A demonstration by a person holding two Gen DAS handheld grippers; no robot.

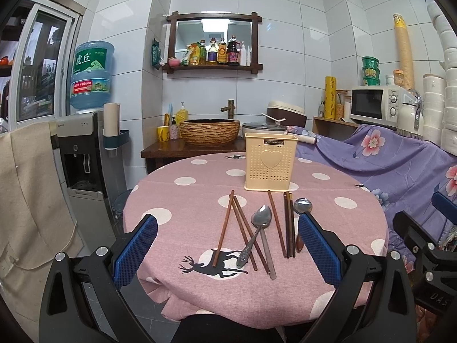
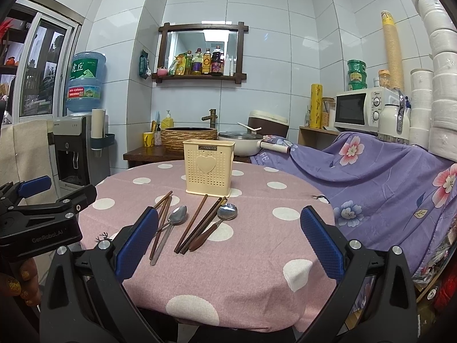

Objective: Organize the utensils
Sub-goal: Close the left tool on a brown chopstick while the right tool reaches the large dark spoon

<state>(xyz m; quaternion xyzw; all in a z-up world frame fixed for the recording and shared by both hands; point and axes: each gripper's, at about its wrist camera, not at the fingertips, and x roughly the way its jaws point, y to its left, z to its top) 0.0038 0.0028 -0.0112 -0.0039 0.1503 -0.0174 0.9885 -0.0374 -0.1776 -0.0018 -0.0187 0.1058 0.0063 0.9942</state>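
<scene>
A cream perforated utensil holder (image 1: 270, 161) (image 2: 208, 166) stands upright at the far side of the round pink table (image 1: 200, 200) (image 2: 257, 245). In front of it lie several brown chopsticks (image 1: 225, 225) (image 2: 197, 223), a metal spoon (image 1: 257, 228) (image 2: 171, 223), and a wooden-handled spoon (image 1: 302, 208) (image 2: 220, 220). My left gripper (image 1: 227, 245) is open and empty, above the table's near edge with the utensils between its fingers. My right gripper (image 2: 228, 243) is open and empty, near the table's front right.
A water dispenser (image 1: 82, 154) stands left of the table. A purple floral cloth (image 1: 385, 160) covers furniture on the right, with a microwave (image 1: 377, 104) behind. A woven basin (image 1: 210, 131) and a pot (image 2: 242, 141) sit behind the table.
</scene>
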